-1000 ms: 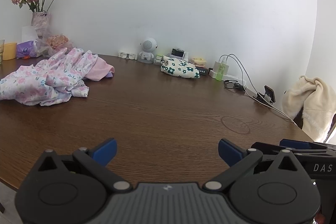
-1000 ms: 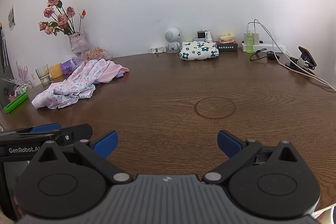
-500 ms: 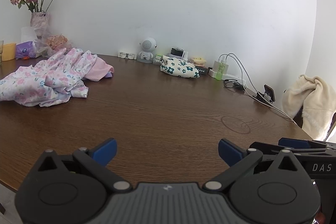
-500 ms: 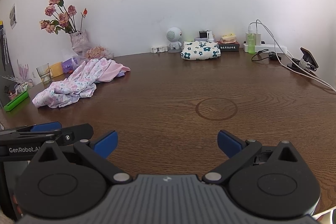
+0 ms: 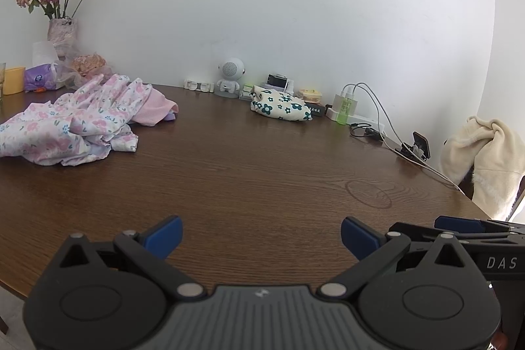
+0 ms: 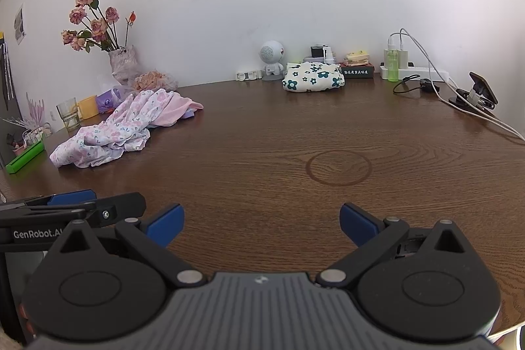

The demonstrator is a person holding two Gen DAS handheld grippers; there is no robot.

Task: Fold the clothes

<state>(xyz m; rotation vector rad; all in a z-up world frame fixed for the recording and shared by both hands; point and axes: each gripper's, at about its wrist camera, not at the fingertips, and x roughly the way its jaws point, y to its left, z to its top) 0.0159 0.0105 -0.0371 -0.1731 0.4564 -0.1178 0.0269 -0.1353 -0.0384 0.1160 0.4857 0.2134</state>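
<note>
A crumpled heap of pink floral clothes [image 5: 78, 120] [image 6: 128, 127] lies on the left side of the dark wooden table [image 5: 262, 173] [image 6: 279, 136]. A folded white cloth with teal flowers [image 5: 279, 105] [image 6: 313, 76] rests by the back wall. My left gripper [image 5: 261, 236] is open over the near table edge with nothing between its blue pads. My right gripper [image 6: 261, 223] is open as well and holds nothing. Each gripper shows at the side of the other's view. Both are well away from the clothes.
A vase of dried roses [image 5: 60, 25] [image 6: 123, 61], a cup [image 6: 69, 113] and small items stand at the back left. A white robot figure [image 6: 272, 58], power strip [image 6: 413, 71], cables and a clipped phone [image 6: 475, 91] line the back right. A cream garment [image 5: 482, 159] hangs on a chair.
Both grippers have drifted slightly, so the scene sits a little differently in each view. Neither gripper's jaws moved, and the clothes lie as before.
</note>
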